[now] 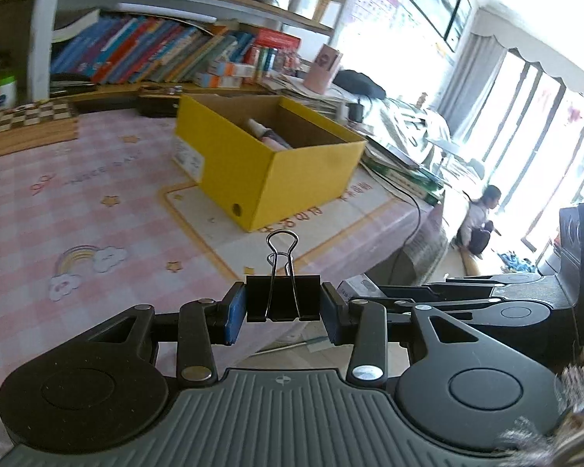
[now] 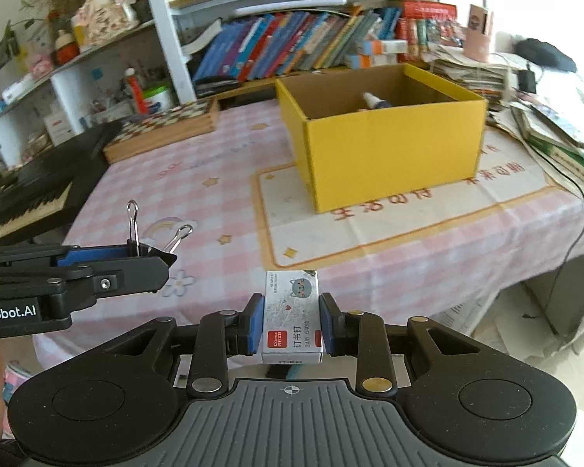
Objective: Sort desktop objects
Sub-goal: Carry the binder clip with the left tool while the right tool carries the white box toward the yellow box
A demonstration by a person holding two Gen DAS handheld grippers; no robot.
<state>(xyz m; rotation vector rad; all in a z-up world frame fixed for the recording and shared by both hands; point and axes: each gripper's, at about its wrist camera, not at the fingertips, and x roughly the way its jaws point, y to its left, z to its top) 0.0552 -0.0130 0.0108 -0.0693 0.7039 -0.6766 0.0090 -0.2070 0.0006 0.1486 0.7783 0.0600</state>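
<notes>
My left gripper [image 1: 283,307] is shut on a black binder clip [image 1: 282,301], wire handles pointing up, held above the table's near edge. The clip also shows in the right wrist view [image 2: 136,241], in the left gripper [image 2: 136,258] at the left. My right gripper [image 2: 292,323] is shut on a small white box of staples [image 2: 292,315] with a red label. An open yellow cardboard box [image 1: 276,171] stands ahead on the table, also in the right wrist view [image 2: 385,148]. It holds a small bottle [image 2: 373,101] and a pink item [image 1: 272,138].
The table has a pink checked cloth [image 1: 78,202]. A chessboard box [image 2: 163,132] and a keyboard [image 2: 31,190] lie at the left. Bookshelves [image 2: 299,43] stand behind. Paper and book stacks [image 2: 545,116] and a black cable [image 2: 580,210] lie at the right. A person [image 1: 482,222] sits on the floor.
</notes>
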